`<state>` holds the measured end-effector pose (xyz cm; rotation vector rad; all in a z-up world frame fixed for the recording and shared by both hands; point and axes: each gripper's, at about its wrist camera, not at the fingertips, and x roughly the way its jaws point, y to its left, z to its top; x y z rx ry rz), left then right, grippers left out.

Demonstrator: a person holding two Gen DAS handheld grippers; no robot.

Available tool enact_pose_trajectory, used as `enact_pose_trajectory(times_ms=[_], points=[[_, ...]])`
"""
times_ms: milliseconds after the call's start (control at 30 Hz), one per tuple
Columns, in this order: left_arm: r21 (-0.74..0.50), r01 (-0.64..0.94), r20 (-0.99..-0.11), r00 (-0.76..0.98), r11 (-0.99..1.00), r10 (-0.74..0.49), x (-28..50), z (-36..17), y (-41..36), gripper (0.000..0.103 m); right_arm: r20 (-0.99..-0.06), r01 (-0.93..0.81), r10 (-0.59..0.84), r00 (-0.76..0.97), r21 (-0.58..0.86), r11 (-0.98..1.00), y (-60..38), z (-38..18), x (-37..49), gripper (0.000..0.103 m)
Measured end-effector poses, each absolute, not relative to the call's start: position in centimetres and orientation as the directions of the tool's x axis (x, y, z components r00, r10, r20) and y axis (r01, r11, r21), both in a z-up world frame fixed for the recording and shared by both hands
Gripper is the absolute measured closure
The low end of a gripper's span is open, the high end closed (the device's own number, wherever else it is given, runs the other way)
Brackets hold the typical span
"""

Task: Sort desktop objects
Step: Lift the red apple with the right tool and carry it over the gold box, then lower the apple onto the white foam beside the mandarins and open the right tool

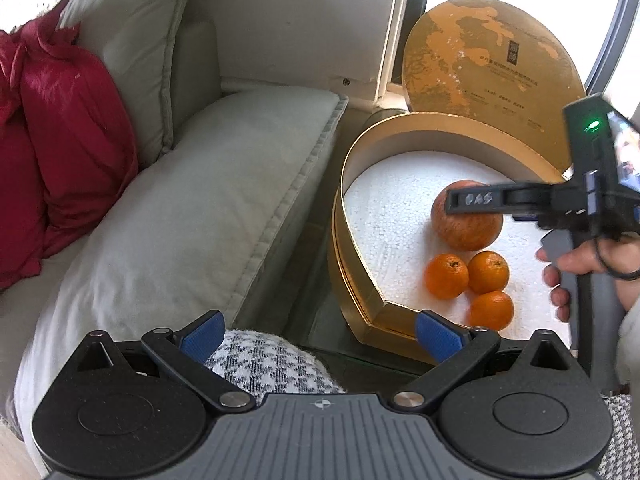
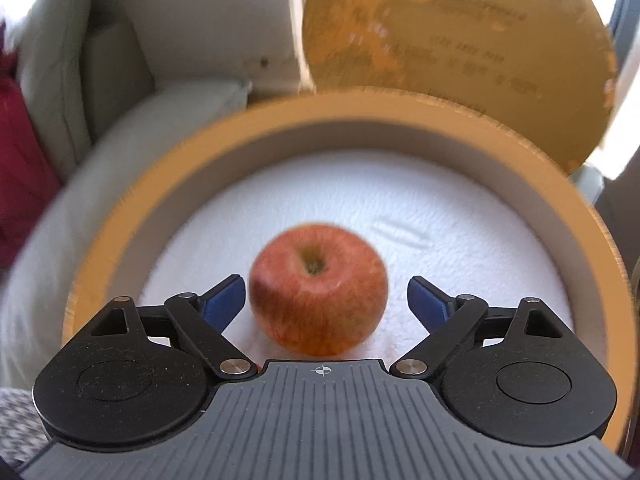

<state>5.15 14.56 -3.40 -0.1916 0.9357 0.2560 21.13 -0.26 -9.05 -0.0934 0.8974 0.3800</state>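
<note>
A gold heart-shaped box with a white foam floor holds a red apple and three small oranges close beside it. In the right wrist view the apple rests on the foam between the blue pads, which stand wide of it on both sides without touching; the right gripper is open. Seen from the left wrist, the right gripper hangs over the apple, held by a hand. My left gripper is open and holds nothing, hovering near the box's pointed corner.
The box's gold lid leans upright behind it against a window. A pale sofa cushion and a red cushion lie to the left. A black-and-white checked cloth sits below the left gripper. The box rim curves around the apple.
</note>
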Motion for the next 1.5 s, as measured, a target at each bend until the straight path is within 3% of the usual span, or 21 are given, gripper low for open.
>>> enact_pose_trajectory(times_ms=[333,700,1500], points=[[-0.024,-0.241,-0.783,0.608,0.970,0.132,2.7,-0.5,10.9,0.001,-0.695,-0.334,0.397,0.599,0.234,0.913,-7.4,-3.0,11.9,0.008],[0.038,-0.136,-0.799,0.591,0.990,0.112,0.8,-0.2,5.4,0.001,-0.666,-0.223,0.403,0.627,0.342,0.913,-13.7,-3.3,1.5,0.007],[0.124,-0.056,-0.805,0.577,0.991,0.133,-1.7,-0.1,1.1,0.001,-0.672,-0.167,0.405,0.620,0.391,0.905,-17.6,-4.8,-1.8,0.007]])
